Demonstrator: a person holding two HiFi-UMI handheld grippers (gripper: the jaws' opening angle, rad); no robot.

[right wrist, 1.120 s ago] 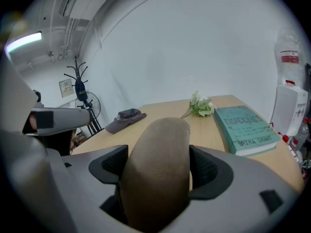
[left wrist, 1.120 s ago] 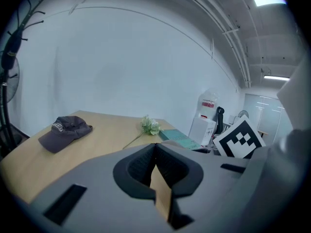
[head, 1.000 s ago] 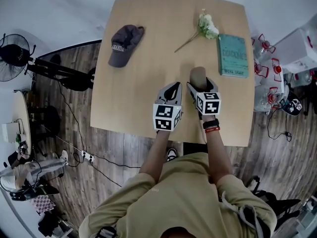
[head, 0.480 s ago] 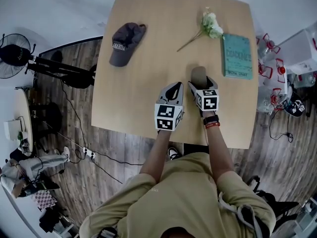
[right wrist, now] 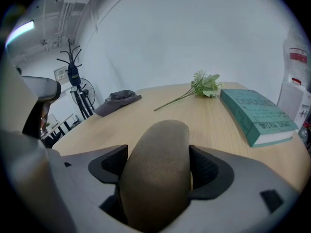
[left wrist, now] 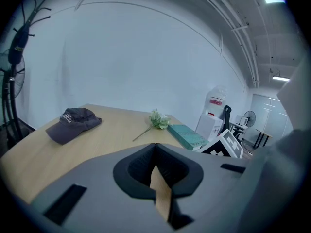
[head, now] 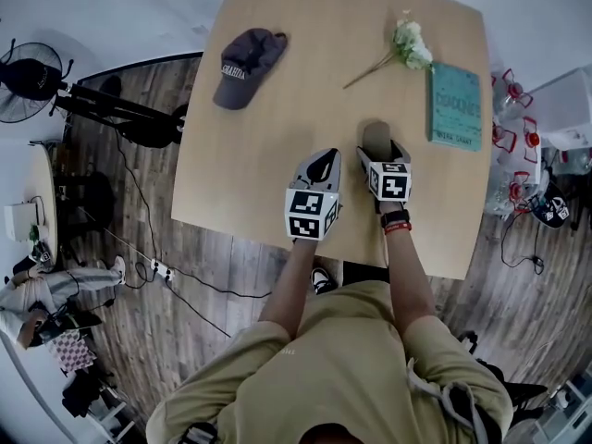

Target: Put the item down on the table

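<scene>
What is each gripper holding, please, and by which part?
The right gripper clamps a brown item across its sides; the left gripper is shut on nothing.

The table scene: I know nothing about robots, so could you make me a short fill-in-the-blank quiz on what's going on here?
1. The brown rounded item is held in the ____ gripper.
2. The left gripper has its jaws ____, with nothing between them.
3. Of the cap, the flower and the book, the one farthest left in the head view is the ____.

Missing words: right; shut; cap.
</scene>
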